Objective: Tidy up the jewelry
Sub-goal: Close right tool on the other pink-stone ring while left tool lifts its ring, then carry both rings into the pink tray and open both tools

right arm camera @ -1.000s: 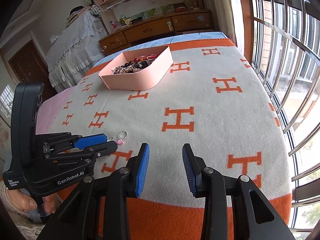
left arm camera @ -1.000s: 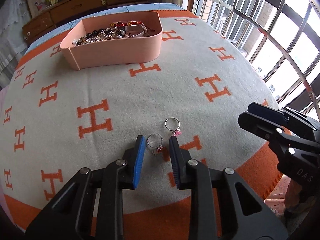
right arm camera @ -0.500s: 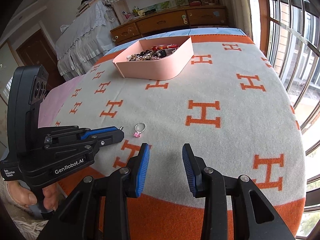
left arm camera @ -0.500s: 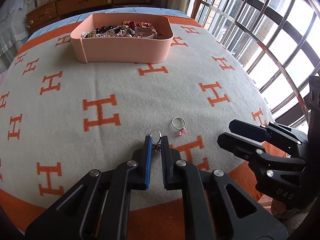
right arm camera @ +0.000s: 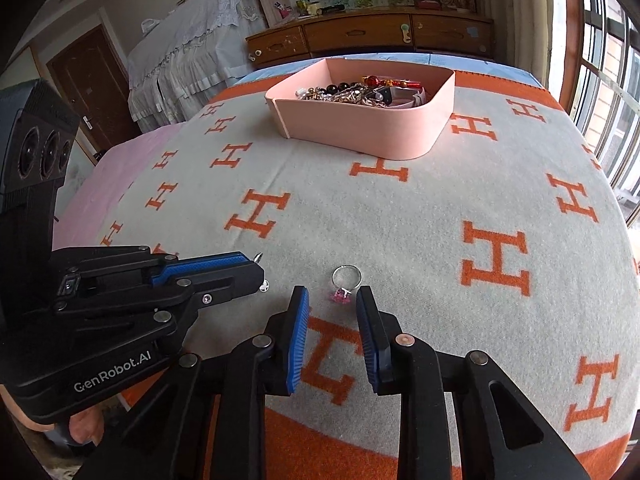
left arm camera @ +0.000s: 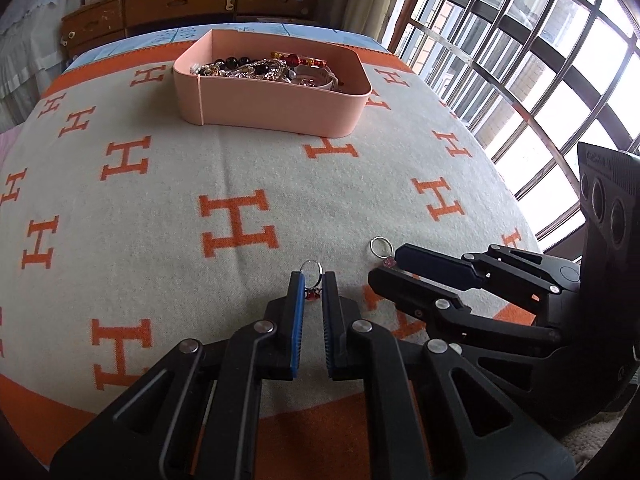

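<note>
Bed covered by a grey blanket [left arm camera: 280, 168] with orange H pattern and an orange border; barred window [left arm camera: 520, 60] on the right side of the left wrist view, wooden dresser [right arm camera: 360, 36] along the far wall

Pink tray [left arm camera: 276, 100] sits at the far end of the blanket, well apart from both grippers. It's loaded with a mixed pile of jewelry [left arm camera: 264, 68]: dark beads, red beads, chain pieces, can't separate individual items

Left gripper [left arm camera: 312, 280]: jaws nearly closed, pinched on the red-stone ring [left arm camera: 311, 276]. Stone end sits between the blue pads, silver band sticks out past the fingertips toward the tray. Ring looks at or just off the blanket surface, can't tell which. From the right wrist view only bits of silver show at the tips of that gripper [right arm camera: 260, 270]

Right gripper [right arm camera: 332, 300]: jaws have just been closing but a clear gap remains. Pink-stone ring [right arm camera: 345, 284] lies flat on the blanket just ahead of the tips, stone end reaching in between them, pads not touching it. Left view shows the same ring [left arm camera: 380, 248] just beside the right gripper's upper finger

Part of a hand [right arm camera: 80, 424] visible under the left gripper body, bottom left of the right wrist view
</note>
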Demonstrator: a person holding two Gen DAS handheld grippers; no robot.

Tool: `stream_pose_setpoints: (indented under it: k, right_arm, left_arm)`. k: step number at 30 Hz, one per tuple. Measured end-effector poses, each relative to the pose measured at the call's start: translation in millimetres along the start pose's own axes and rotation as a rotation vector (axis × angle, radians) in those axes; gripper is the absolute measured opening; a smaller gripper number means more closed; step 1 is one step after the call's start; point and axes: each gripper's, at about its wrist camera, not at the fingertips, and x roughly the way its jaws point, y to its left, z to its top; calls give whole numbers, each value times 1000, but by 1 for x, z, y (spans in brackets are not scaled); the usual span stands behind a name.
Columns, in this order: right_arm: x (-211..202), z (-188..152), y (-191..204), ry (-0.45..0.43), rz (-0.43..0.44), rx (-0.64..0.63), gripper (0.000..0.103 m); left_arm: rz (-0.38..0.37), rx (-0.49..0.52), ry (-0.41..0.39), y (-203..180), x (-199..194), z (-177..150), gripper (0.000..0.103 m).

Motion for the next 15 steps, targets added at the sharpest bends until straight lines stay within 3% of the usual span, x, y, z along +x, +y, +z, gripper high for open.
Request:
stream_pose_setpoints:
  k: [5, 11, 15]
  right_arm:
    - [6, 3, 12, -9, -94, -54, 10]
    - [5, 2, 17, -14, -124, -81, 10]
    - [-11, 14, 18, -38, -114, -86, 10]
  left_arm:
    - [-9, -11, -5, 7, -2, 0, 7]
    - [-49, -38, 2, 16, -6, 4, 7]
    - [-89, -58, -4, 25, -19, 24, 6]
